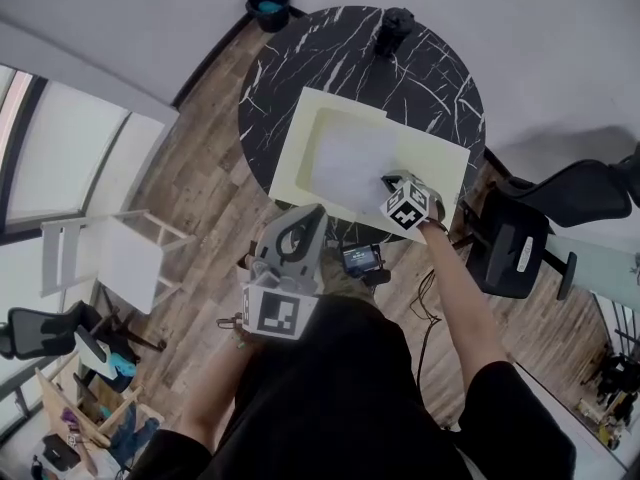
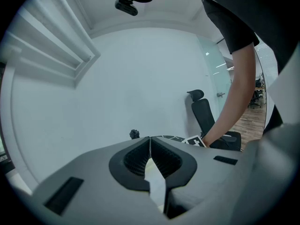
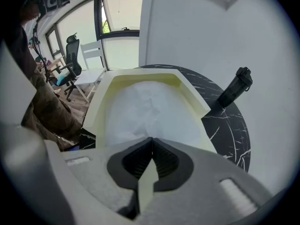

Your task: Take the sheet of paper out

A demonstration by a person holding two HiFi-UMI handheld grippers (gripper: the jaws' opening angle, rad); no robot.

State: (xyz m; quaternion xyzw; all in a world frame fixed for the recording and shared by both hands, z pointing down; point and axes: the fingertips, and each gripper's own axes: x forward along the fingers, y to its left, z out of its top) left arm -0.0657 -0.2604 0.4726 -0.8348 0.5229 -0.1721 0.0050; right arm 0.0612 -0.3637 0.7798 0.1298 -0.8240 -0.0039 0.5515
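Observation:
A white sheet of paper (image 1: 350, 161) lies in an open pale yellow folder (image 1: 435, 163) on a round black marble table (image 1: 420, 78). My right gripper (image 1: 388, 181) sits at the sheet's right edge. In the right gripper view its jaws (image 3: 151, 139) are closed together right on the near edge of the sheet (image 3: 150, 111), with the folder's rim (image 3: 101, 102) around it. My left gripper (image 1: 308, 216) is held close to my body at the table's near edge, off the folder. Its jaws (image 2: 150, 138) are shut with nothing in them.
A black bottle (image 1: 392, 30) stands at the table's far side, also in the right gripper view (image 3: 234, 90). A dark bin (image 1: 268, 6) sits on the floor beyond the table. A black office chair (image 1: 520, 248) is at the right, a white chair (image 1: 110, 258) at the left.

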